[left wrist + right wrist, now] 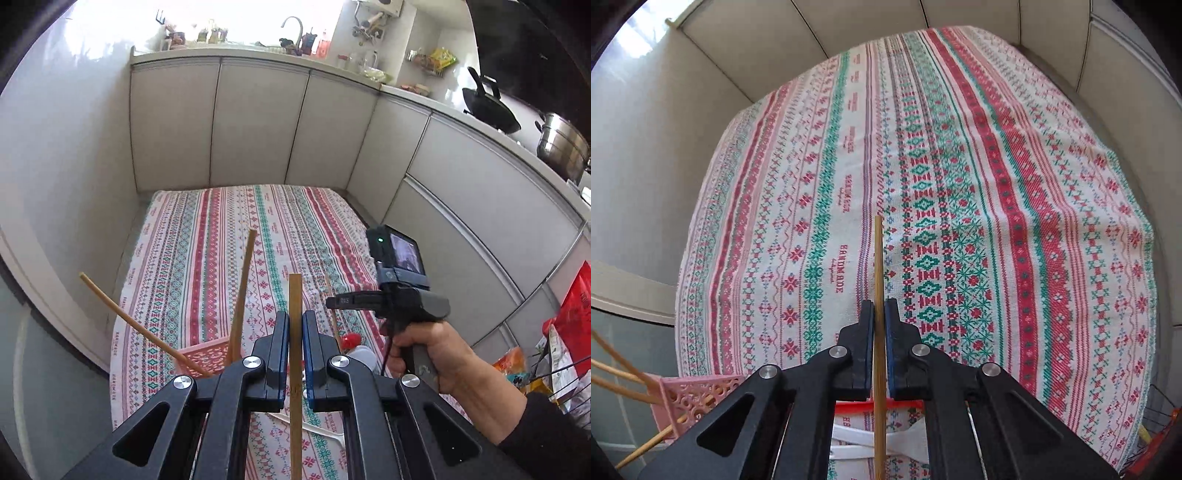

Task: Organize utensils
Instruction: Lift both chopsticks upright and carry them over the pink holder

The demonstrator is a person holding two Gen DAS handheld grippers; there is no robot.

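While both hover over the tablecloth (1015, 184), left tool (295, 343) clamped on chopstick (295, 295), right tool (879, 332) on another (878, 258).

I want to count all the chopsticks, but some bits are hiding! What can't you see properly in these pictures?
- Pink basket: left wrist view, mostly behind the left gripper; its contents are uncountable.
- Held chopstick: right wrist view, lower end cut off by the bottom edge, beneath the right gripper.
- White utensils: right wrist view, covered by the gripper body; type unclear.
- Counter items: left wrist view, too small and glare-washed.
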